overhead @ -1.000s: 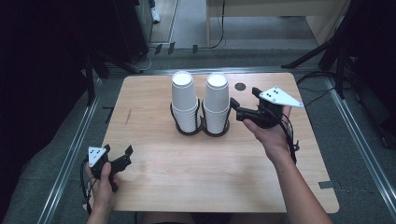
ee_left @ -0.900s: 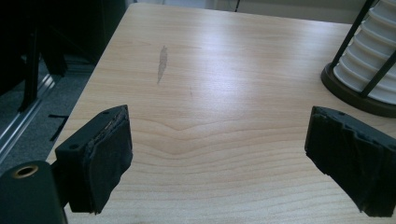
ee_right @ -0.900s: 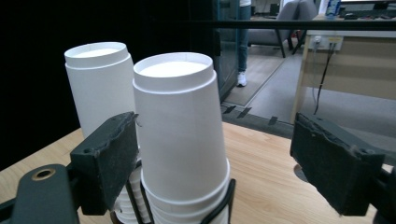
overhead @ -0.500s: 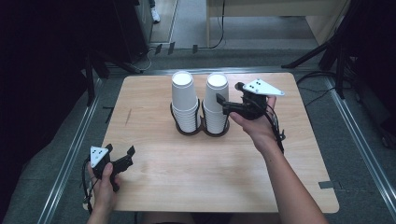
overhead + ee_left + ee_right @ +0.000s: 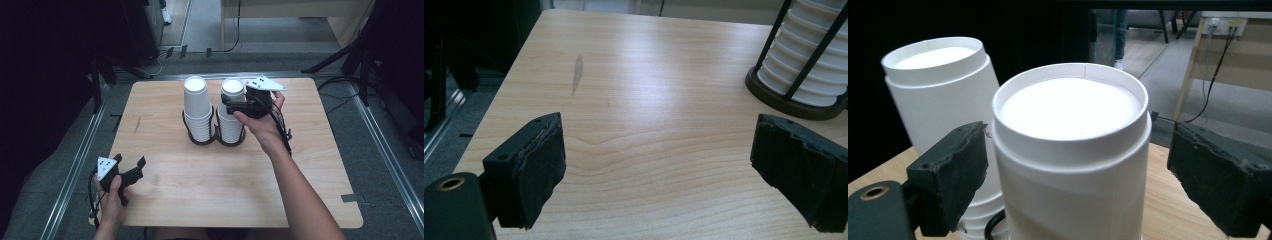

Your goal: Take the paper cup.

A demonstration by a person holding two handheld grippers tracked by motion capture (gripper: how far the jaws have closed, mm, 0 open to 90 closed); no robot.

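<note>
Two stacks of upside-down white paper cups stand side by side in a black wire holder [image 5: 215, 141] at the back middle of the table. My right gripper [image 5: 228, 105] reaches in from the right, level with the top of the right stack [image 5: 231, 125]. Its jaws have just been opening, and they stand open on either side of the top cup [image 5: 1070, 145], with a gap at each pad. The left stack [image 5: 940, 95] stands just beyond. My left gripper [image 5: 131, 162] rests at the table's front left corner, open and holding nothing [image 5: 659, 165], with the holder [image 5: 784, 100] off to its right.
The wooden table [image 5: 200, 190] has a metal rail along each side on the floor. A pale scuff [image 5: 577, 74] marks the tabletop ahead of the left gripper. Dark stands and cables surround the table, with a wooden desk [image 5: 300, 20] behind it.
My right hand has moved left, from beside the right stack to around its top cup. The left hand has stayed put.
</note>
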